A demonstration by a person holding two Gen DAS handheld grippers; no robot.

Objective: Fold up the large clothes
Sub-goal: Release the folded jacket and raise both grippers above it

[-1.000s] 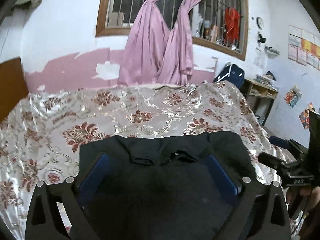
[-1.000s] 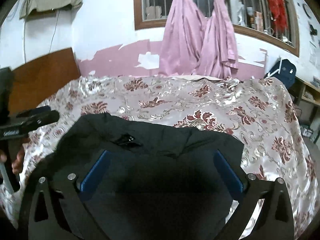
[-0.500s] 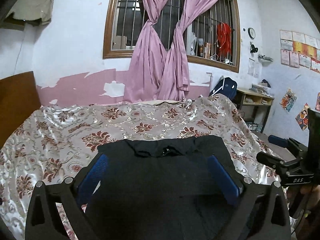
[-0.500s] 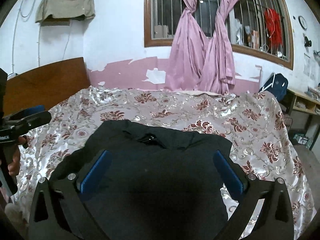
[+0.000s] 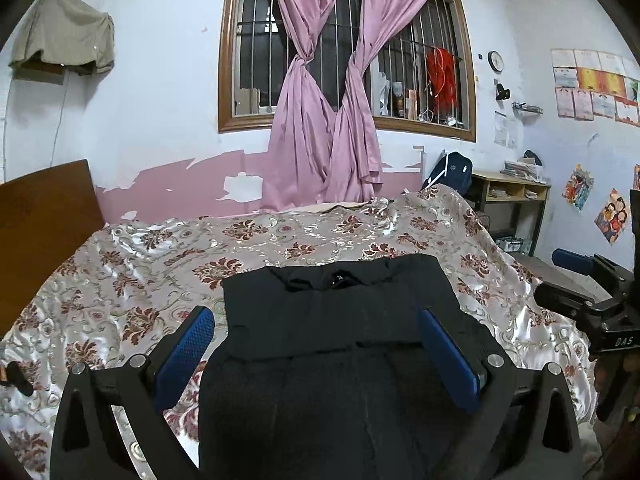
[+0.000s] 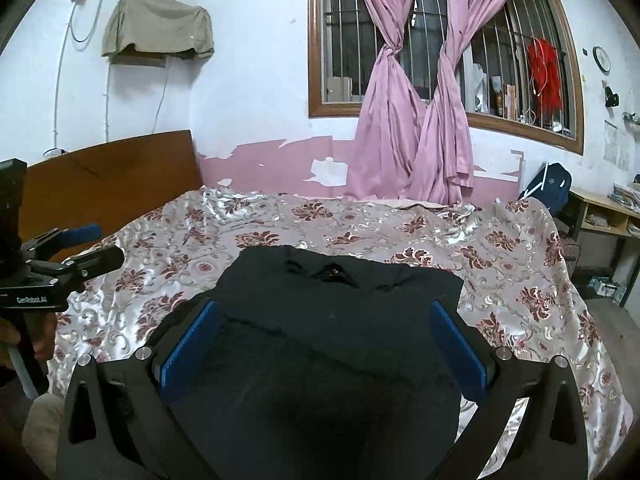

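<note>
A black garment [image 5: 340, 312] lies folded on the floral bedspread [image 5: 132, 264], collar at its far edge; it also shows in the right wrist view [image 6: 340, 312]. My left gripper [image 5: 316, 320] is open, blue pads [image 5: 184, 352] wide apart, above the garment's near part, holding nothing. My right gripper [image 6: 324, 316] is open too, blue pads [image 6: 460, 344] either side of the garment's near part, empty. Each gripper appears in the other's view: the right one [image 5: 588, 300] at the bed's right edge, the left one [image 6: 52, 264] at the left edge.
A wooden headboard [image 6: 104, 176] stands at the bed's left. The wall behind has a barred window with pink curtains [image 5: 328, 112]. A desk [image 5: 508, 200] and a blue backpack [image 5: 452, 168] stand at the right of the bed.
Both grippers have drawn back and risen from the garment, which now looks smaller and farther off. The garment lies still on the bed.
</note>
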